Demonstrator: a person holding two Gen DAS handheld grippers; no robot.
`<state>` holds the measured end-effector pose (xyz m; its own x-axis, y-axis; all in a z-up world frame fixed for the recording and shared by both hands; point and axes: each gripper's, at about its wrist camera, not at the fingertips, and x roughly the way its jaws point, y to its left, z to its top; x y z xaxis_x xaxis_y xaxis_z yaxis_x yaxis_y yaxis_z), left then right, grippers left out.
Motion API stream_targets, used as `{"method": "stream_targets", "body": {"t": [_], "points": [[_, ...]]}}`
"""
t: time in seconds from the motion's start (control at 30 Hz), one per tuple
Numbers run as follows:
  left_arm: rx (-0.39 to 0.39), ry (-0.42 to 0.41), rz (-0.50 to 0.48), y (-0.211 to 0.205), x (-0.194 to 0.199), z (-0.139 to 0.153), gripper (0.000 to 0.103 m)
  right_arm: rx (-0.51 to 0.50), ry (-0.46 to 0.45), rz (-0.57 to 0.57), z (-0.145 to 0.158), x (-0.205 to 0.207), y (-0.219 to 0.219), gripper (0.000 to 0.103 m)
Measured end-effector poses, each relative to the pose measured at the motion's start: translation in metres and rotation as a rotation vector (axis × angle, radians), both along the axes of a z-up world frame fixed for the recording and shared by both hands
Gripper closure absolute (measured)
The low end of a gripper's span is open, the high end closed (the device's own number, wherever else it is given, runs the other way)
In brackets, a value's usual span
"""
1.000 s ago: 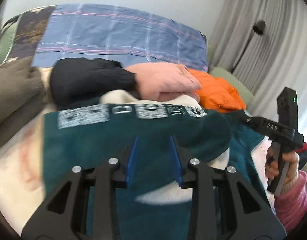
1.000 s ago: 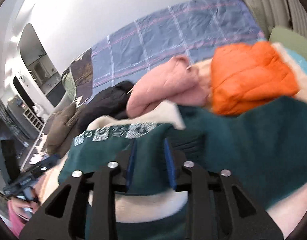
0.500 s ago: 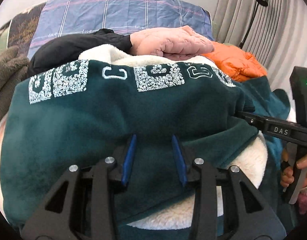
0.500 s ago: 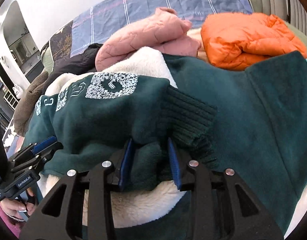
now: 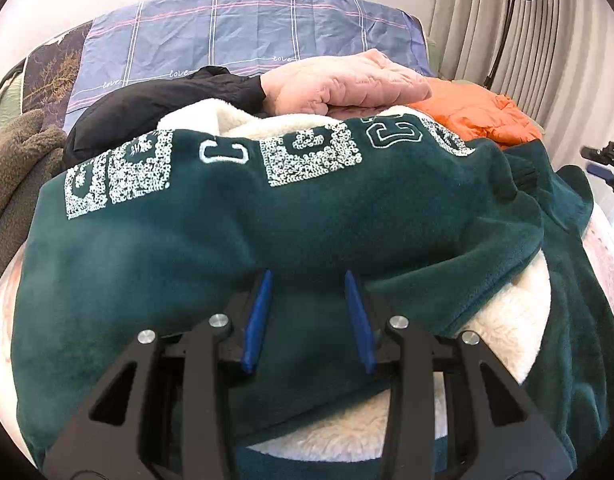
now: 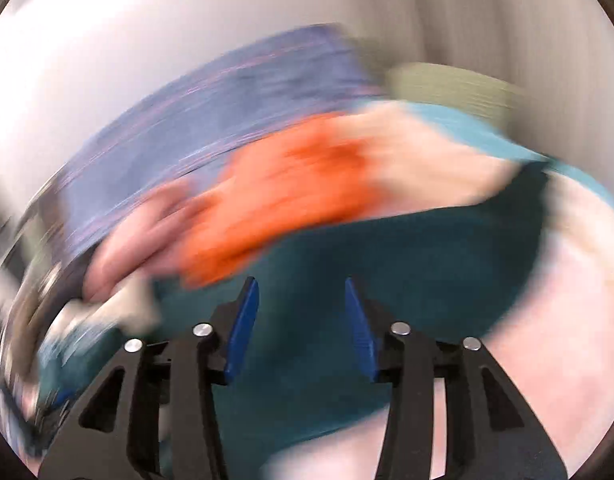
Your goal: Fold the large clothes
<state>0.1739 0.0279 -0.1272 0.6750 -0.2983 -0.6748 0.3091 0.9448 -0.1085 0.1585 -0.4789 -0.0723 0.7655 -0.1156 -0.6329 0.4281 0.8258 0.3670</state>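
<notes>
Since that green fleece sweatshirt (image 5: 267, 232) heaped on the bed (image 5: 243, 36) looks thick, floppy and heavy, I'd grab hems — left gripper (image 5: 309, 312) pinches a fold, right gripper (image 6: 303, 316) is opening, empty.

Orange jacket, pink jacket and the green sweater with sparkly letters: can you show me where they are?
Orange jacket (image 5: 479, 114): left wrist view, on its puffy quilted middle.
Pink jacket (image 5: 347, 84): left wrist view, on its quilted top.
Green sweater (image 5: 267, 216): left wrist view, on plain green fabric below the sparkly letters.
</notes>
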Motion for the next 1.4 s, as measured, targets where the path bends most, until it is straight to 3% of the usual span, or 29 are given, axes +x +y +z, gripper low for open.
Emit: {"method": "stream_targets", "body": {"t": [0.07,0.17,0.27,0.33,0.47,0.5,0.57,0.6,0.7,0.83,0.93,1.07,1.17,1.23,1.27,1.4], "points": [[0.007,-0.002,0.001,-0.002,0.002,0.0,0.064,0.05,0.058,-0.166,-0.019,-0.008,-0.063,0.05],[0.023,-0.006,0.004,-0.004,0.002,0.0,0.064,0.146,0.107,-0.261,-0.047,-0.013,-0.116,0.048],[0.031,-0.008,0.006,-0.005,0.002,-0.001,0.064,0.23,0.095,-0.254,-0.064,-0.006,-0.132,0.039],[0.03,-0.008,0.005,-0.004,0.002,-0.001,0.064,0.237,0.079,-0.245,-0.07,0.004,-0.135,0.025],[0.031,-0.009,0.006,-0.005,0.002,-0.001,0.064,0.207,0.094,-0.259,-0.076,0.025,-0.139,0.021],[0.033,-0.01,0.006,-0.005,0.002,-0.001,0.064,0.203,0.097,-0.266,-0.074,0.029,-0.142,0.023],[0.034,-0.011,0.006,-0.005,0.003,-0.001,0.064,0.192,0.093,-0.31,-0.072,0.026,-0.149,0.057],[0.033,-0.01,0.006,-0.005,0.003,-0.001,0.064,0.224,0.077,-0.328,-0.072,0.024,-0.152,0.081],[0.032,-0.011,0.006,-0.005,0.003,-0.001,0.064,0.329,-0.013,-0.329,-0.065,0.013,-0.152,0.086],[0.032,-0.011,0.006,-0.005,0.003,-0.002,0.064,0.278,-0.177,-0.125,-0.005,0.022,-0.095,0.087],[0.025,-0.012,0.005,-0.005,0.002,-0.001,0.064,0.179,-0.304,0.126,0.06,0.026,-0.001,0.087],[0.006,-0.016,0.005,-0.003,0.0,0.001,0.064,0.107,-0.397,0.429,0.098,0.025,0.127,0.086],[-0.083,-0.031,-0.003,0.01,-0.006,0.011,0.057,0.055,-0.383,0.646,0.088,0.024,0.228,0.086],[-0.166,-0.03,-0.009,0.024,-0.013,0.022,0.037,0.0,-0.281,0.807,0.058,0.027,0.296,0.085],[-0.195,-0.033,-0.015,0.031,-0.017,0.028,0.035,-0.03,-0.218,0.87,0.039,0.029,0.32,0.085],[-0.321,-0.05,-0.051,0.056,-0.03,0.045,0.03,-0.097,-0.042,0.953,-0.018,0.031,0.361,0.082]]}}
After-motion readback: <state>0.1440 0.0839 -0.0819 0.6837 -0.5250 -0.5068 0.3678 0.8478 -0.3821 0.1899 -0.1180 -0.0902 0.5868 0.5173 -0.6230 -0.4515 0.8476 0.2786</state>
